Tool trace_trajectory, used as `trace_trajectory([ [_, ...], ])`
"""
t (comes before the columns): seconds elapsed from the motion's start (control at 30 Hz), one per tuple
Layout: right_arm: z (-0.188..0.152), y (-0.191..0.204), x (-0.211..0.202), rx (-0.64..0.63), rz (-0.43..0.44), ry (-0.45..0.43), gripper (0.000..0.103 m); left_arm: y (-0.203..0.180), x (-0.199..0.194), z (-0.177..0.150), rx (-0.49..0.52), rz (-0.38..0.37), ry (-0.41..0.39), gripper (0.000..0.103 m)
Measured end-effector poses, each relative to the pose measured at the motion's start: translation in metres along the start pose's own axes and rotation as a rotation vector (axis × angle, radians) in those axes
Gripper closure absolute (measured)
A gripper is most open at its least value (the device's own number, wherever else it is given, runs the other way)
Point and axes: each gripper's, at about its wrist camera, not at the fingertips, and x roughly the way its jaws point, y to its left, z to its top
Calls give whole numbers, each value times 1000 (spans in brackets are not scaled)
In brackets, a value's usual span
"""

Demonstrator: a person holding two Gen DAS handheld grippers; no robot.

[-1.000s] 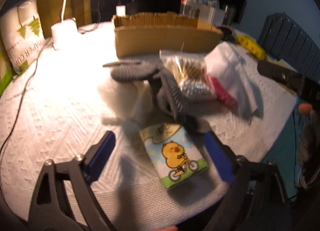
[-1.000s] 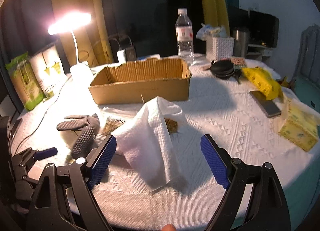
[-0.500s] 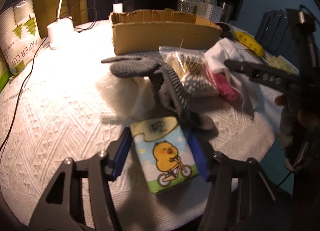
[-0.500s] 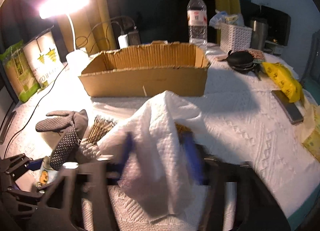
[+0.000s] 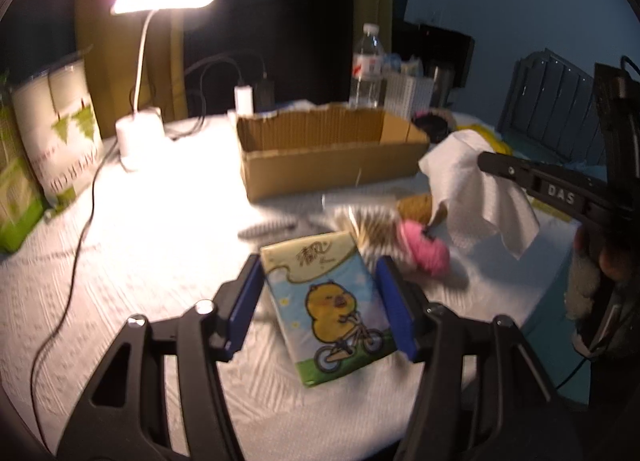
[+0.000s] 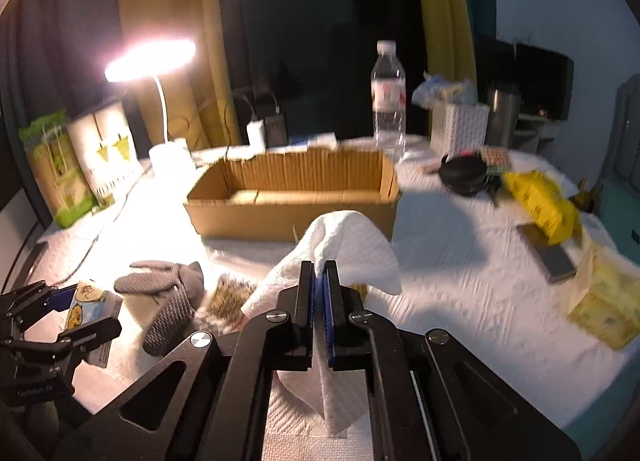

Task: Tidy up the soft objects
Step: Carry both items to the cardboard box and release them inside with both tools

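Right now your left gripper (image 5: 320, 301) is clamped across the width of the small soft tissue pack printed with a yellow duck on a bicycle (image 5: 330, 305), blue pads pressed to its two long sides, and the pack looks raised off the white textured tablecloth (image 5: 140, 261). Your right gripper (image 6: 319, 313) is clenched on a fold of the white paper towel (image 6: 352, 249), which drapes over and under the jaws and hangs limp.

Both things should handle as very light and yielding. The pack will squash if you squeeze harder, and its printed wrapper is probably slick, so keep your hold at mid-length where it is. The towel has no stiffness and could tear or snag; expect its loose corner to trail.

Ahead of you stands the open brown cardboard box (image 6: 292, 197), which appears empty and is the likely place for both. The grey knitted gloves (image 6: 168, 293), the pink yarn ball (image 5: 424, 245) and the bag of cotton swabs (image 6: 230, 297) lie on the cloth between you and the box.
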Motion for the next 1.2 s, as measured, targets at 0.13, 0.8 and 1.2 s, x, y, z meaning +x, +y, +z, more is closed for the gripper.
trace_trajectory([
  [0.13,15,-3,-13,0,3,-50,98,1,-6,20,7,4,-45,44],
  [0.8,96,-39,10,-53,38,-200,98,9,35,123,23,48,-188,44],
  [1.2,119,-66,74,-47,110,-172,98,-1,117,159,-39,22,-140,44],
])
